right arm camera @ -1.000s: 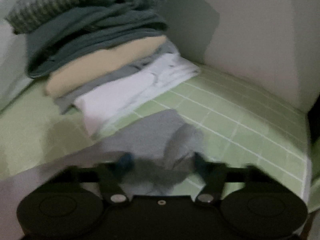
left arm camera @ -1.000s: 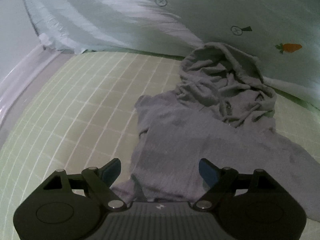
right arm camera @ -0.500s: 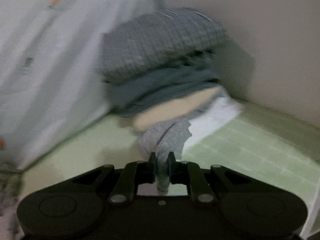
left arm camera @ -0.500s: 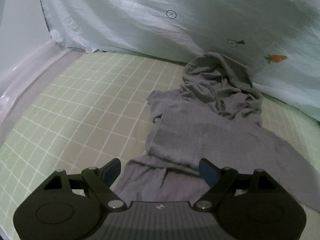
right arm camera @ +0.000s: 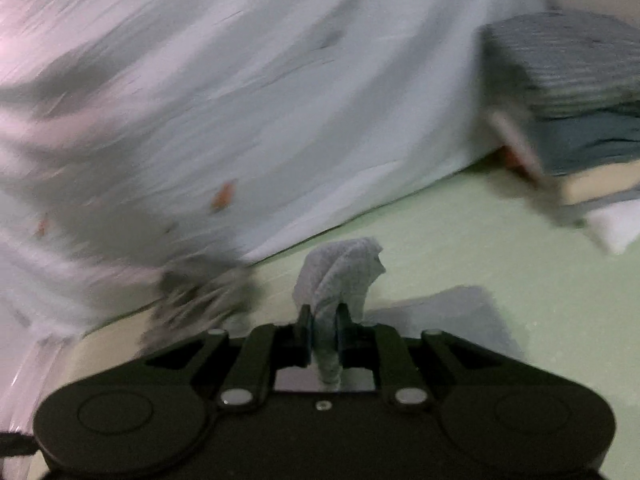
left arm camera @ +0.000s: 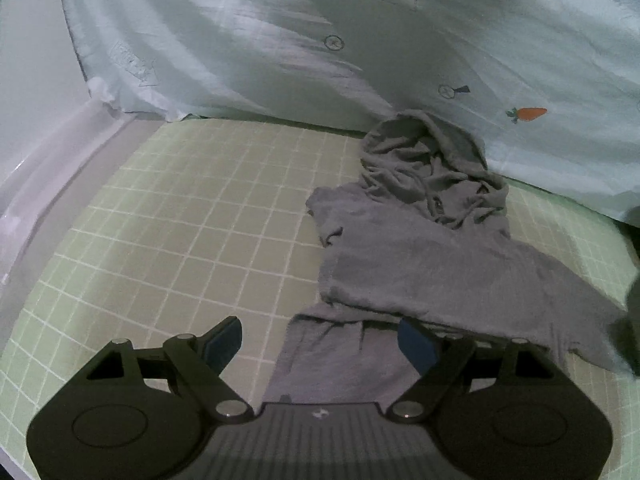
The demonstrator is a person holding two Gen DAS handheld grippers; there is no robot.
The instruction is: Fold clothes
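Note:
A grey hoodie (left arm camera: 420, 256) lies on the green checked sheet (left arm camera: 180, 232), its crumpled hood toward the back against the pale quilt. One sleeve lies folded across the body. My left gripper (left arm camera: 320, 344) is open and empty, low over the hoodie's near hem. My right gripper (right arm camera: 323, 330) is shut on a bunched piece of the grey hoodie (right arm camera: 340, 268) and holds it above the sheet. The right wrist view is blurred by motion.
A pale quilt with carrot prints (left arm camera: 360, 40) is heaped along the back. A stack of folded clothes (right arm camera: 580, 120) stands at the right by the wall. The bed's white edge (left arm camera: 44, 160) runs along the left.
My right gripper closed on the hoodie's cloth, lifted it and swung left, away from the stack. My left gripper drew back, and a sleeve now lies folded across the body.

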